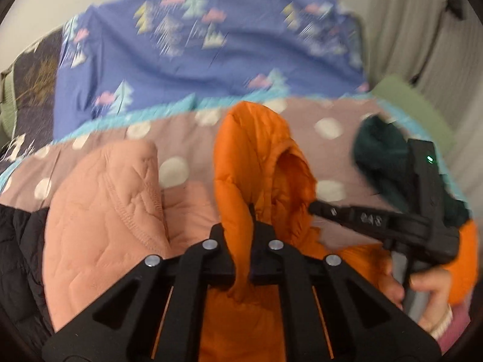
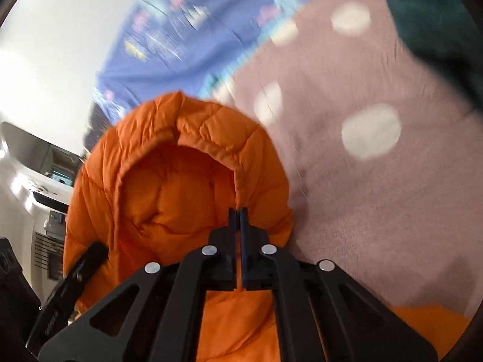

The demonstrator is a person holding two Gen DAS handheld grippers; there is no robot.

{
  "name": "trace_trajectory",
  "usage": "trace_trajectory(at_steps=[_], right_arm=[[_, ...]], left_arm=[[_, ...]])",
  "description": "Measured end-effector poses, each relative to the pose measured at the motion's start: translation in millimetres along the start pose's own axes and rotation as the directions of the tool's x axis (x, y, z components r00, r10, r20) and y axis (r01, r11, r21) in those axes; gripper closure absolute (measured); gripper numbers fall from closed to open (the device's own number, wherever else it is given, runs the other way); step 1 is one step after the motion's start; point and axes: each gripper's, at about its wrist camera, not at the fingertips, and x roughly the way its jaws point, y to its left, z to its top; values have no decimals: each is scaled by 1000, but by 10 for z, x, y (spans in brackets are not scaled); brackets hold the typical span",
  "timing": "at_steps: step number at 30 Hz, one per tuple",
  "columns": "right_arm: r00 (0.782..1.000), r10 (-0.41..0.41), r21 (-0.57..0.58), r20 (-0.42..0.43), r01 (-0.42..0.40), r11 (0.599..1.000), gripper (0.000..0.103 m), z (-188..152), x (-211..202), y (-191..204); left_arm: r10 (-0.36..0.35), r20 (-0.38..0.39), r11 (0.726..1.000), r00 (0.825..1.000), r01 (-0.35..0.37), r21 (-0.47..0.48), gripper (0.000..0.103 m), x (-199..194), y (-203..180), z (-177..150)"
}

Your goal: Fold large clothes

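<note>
Spread across the bed is a mauve blanket with pale dots (image 1: 347, 163), and beyond it a blue sheet printed with trees and clouds (image 1: 211, 69) is seen against a pale wall. Grey curtains (image 1: 422, 30) hang at the right of the left wrist view. An orange puffer jacket (image 1: 250, 157) lies on the blanket near the front edge, its hood (image 2: 181, 157) raised and open toward the cameras. Just beside it, on its left, a peach quilted garment (image 1: 105, 211) is piled, with a black quilted garment (image 1: 18, 256) at the far left. A dark green garment (image 1: 380, 157) lies further right on the blanket.

The left gripper (image 1: 252, 211) is clamped on a fold of orange fabric, which is pinched between its closed fingers. The right gripper (image 2: 238, 211) is likewise closed on the rim of the hood at its lower right side. In the left view the right gripper is seen from the side, held in a hand (image 1: 422, 289). A white appliance (image 2: 30, 187) shows at the left edge of the right wrist view.
</note>
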Motion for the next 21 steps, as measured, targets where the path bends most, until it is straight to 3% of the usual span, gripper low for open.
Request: trace_trajectory(at_steps=[3, 5, 6, 8, 10, 11, 12, 13, 15, 19, 21], right_arm=[[990, 138, -133, 30, -133, 982, 101, -158, -672, 350], [981, 192, -245, 40, -177, 953, 101, -417, -1177, 524], [978, 203, -280, 44, -183, 942, 101, -517, -1336, 550], [979, 198, -380, 46, -166, 910, 100, -947, -1830, 552], [988, 154, -438, 25, -128, 890, 94, -1360, -2103, 436], [992, 123, -457, 16, -102, 884, 88, -1575, -2223, 344], [996, 94, -464, 12, -78, 882, 77, -1762, -2323, 244], [997, 70, -466, 17, -54, 883, 72, -1870, -2381, 171], [999, 39, -439, 37, -19, 898, 70, -2108, -2497, -29], [1000, 2, -400, 27, 9, 917, 70, -2336, -2669, -214], [997, -41, -401, 66, 64, 914, 60, -2278, -2626, -234]], left_arm=[[-55, 134, 996, 989, 46, 72, 99, -659, -47, -135], [-136, 212, 985, 968, 109, 132, 99, -1156, -100, -337], [-168, 250, 975, 953, 124, 183, 98, -1423, -167, -517], [-178, 280, 961, 943, 106, 255, 95, -1712, -266, -831], [-171, 309, 950, 936, 74, 304, 78, -1926, -327, -1273], [-153, 310, 949, 938, 52, 310, 67, -1954, -342, -1404], [-99, 315, 952, 944, -2, 306, 48, -1945, -341, -1595], [-62, 313, 954, 948, -36, 297, 45, -1913, -308, -1720], [-10, 269, 962, 963, -65, 266, 45, -1848, -243, -1909], [6, 215, 990, 977, -35, 135, 45, -1856, -6, -2190], [-8, 197, 997, 980, -8, 81, 43, -1898, 69, -2289]])
